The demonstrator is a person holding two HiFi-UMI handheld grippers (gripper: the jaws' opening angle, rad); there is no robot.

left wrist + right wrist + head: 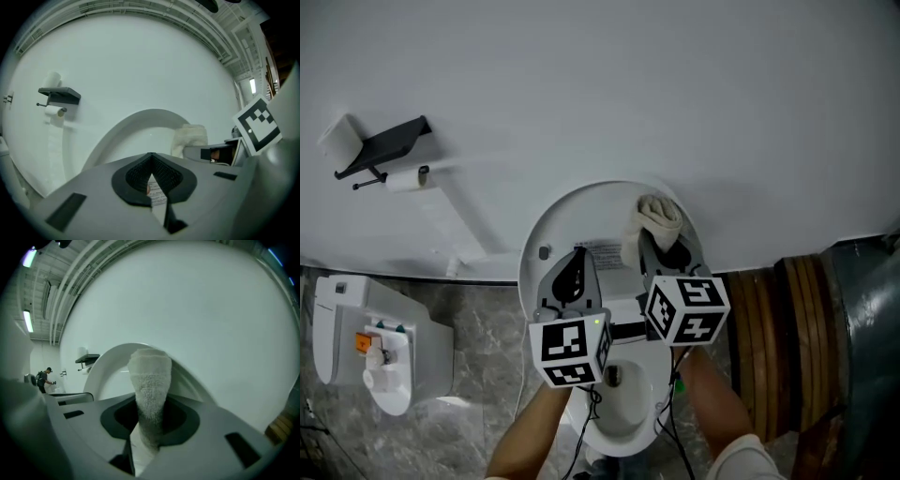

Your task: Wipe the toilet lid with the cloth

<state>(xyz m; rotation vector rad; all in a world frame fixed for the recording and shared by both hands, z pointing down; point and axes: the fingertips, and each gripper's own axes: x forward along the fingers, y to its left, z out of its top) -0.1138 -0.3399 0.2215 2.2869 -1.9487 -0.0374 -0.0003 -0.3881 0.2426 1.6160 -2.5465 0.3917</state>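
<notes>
The white toilet lid (581, 220) stands raised against the wall, its inner face towards me. A cream terry cloth (656, 223) is pinched in my right gripper (661, 246), which is shut on it and holds it against the lid's upper right part. In the right gripper view the cloth (150, 390) sticks up between the jaws in front of the lid (112, 363). My left gripper (575, 274) is shut with nothing in it and hovers before the lid's middle. The left gripper view shows the lid (140, 126) and the cloth (190, 138) at the right.
A dark shelf (384, 145) with a paper roll (408, 178) under it hangs on the wall at the left. A white bidet-like fixture (375, 347) stands at the lower left. A round wooden bin (778, 337) stands right of the toilet. The bowl (619, 412) lies below my hands.
</notes>
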